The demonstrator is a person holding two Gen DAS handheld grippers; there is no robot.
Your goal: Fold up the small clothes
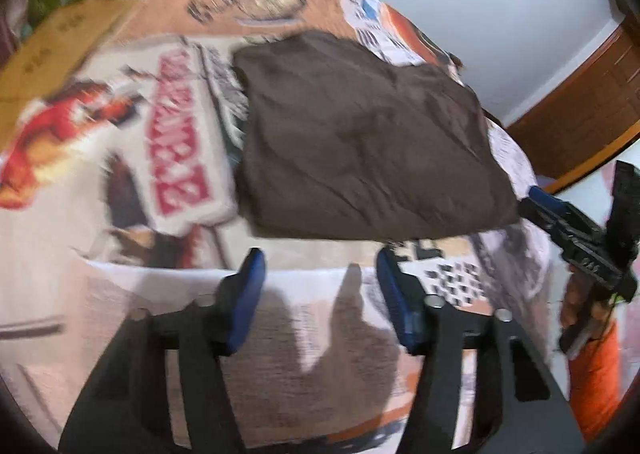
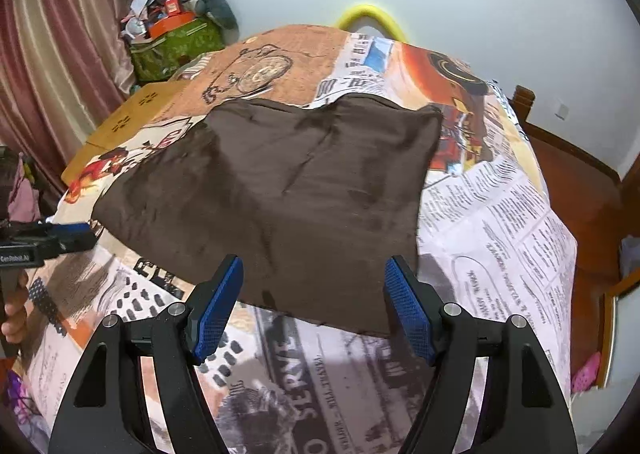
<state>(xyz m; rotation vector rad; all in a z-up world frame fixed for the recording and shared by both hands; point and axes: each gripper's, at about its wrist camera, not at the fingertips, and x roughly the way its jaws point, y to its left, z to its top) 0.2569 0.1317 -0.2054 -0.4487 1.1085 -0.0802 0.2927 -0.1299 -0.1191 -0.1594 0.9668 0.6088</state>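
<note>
A dark brown garment [image 1: 360, 137] lies folded flat on the printed table cover [image 1: 132, 157]. In the right wrist view the brown garment [image 2: 288, 193] fills the middle of the cover [image 2: 500, 213]. My left gripper [image 1: 320, 278] is open and empty, just short of the garment's near edge. My right gripper [image 2: 314, 286] is open and empty, its fingers over the garment's near edge. The right gripper shows in the left wrist view [image 1: 576, 234] at the garment's right corner. The left gripper shows in the right wrist view [image 2: 52, 240] at the garment's left corner.
A cardboard sheet [image 2: 132, 113] lies on the table's far left. A green bag [image 2: 176, 45] with clutter stands by the curtain [image 2: 60, 53]. A yellow hoop [image 2: 372, 17] sits behind the table. A wooden door frame [image 1: 580, 101] is at the right.
</note>
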